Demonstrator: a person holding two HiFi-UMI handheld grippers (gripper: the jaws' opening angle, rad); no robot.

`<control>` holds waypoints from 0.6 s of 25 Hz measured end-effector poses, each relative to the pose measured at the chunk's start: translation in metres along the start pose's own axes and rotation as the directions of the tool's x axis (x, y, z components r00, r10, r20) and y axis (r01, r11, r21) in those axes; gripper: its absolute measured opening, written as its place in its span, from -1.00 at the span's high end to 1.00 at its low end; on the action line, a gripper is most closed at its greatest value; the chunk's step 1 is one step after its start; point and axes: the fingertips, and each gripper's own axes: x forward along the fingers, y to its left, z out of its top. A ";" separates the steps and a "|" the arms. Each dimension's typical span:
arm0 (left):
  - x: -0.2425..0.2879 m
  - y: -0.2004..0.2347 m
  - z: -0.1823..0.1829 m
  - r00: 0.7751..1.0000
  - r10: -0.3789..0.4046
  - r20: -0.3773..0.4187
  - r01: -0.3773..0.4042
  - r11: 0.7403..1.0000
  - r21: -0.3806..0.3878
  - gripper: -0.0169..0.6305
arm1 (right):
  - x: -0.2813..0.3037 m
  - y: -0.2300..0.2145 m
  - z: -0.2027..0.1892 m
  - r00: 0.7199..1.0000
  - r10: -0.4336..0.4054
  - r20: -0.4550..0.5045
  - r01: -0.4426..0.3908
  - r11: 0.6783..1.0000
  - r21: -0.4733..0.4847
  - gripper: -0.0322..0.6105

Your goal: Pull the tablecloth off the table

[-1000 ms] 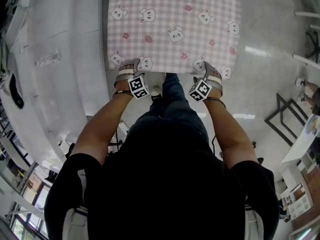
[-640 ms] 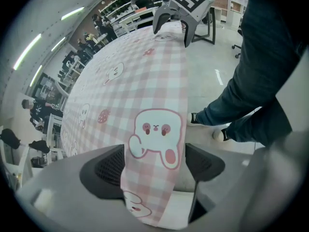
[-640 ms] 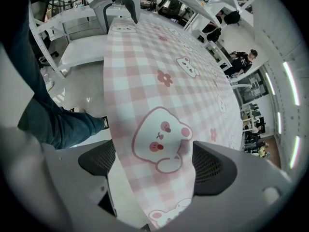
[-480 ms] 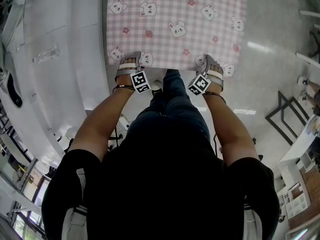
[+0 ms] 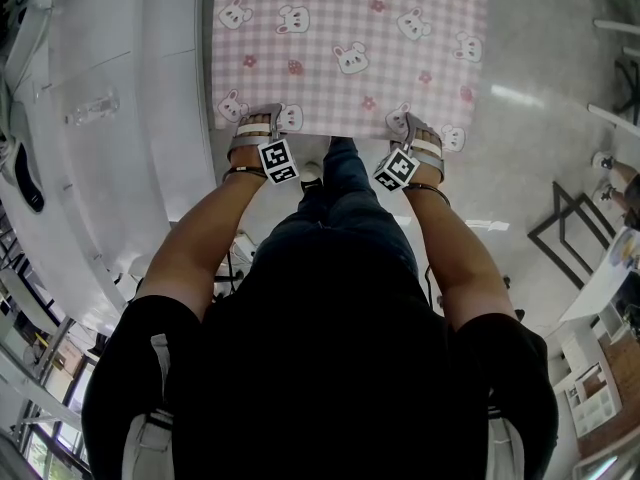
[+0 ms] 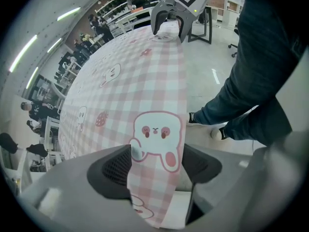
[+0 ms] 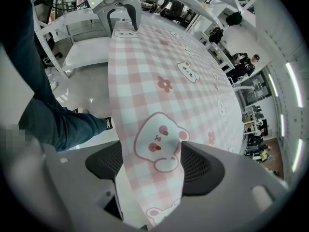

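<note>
A pink checked tablecloth [image 5: 350,28] printed with white bunnies stretches flat away from me. My left gripper [image 5: 258,121] is shut on its near edge at the left corner, and my right gripper [image 5: 420,134] is shut on the near edge at the right corner. In the left gripper view the tablecloth [image 6: 145,81] passes between the left gripper [image 6: 157,154] jaws, with the right gripper [image 6: 169,21] at its far corner. In the right gripper view the tablecloth [image 7: 164,81] is pinched the same way by the right gripper [image 7: 154,162]. The table under the cloth is hidden.
A long white counter [image 5: 120,188] runs along the left with a clear object [image 5: 95,106] on it. My jeans leg and shoe [image 5: 335,173] stand on the glossy floor [image 5: 540,98] below the cloth edge. A black metal frame [image 5: 570,230] is at the right. People and desks [image 6: 34,115] fill the background.
Both grippers and the cloth's near edge have shifted slightly upward in the head view. Both keep their hold on the cloth.
</note>
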 end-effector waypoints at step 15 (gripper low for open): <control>-0.023 0.005 -0.003 0.999 -0.041 0.006 0.041 0.999 0.002 0.32 | -0.028 -0.011 0.004 0.999 -0.033 0.010 0.034 0.999 -0.020 0.31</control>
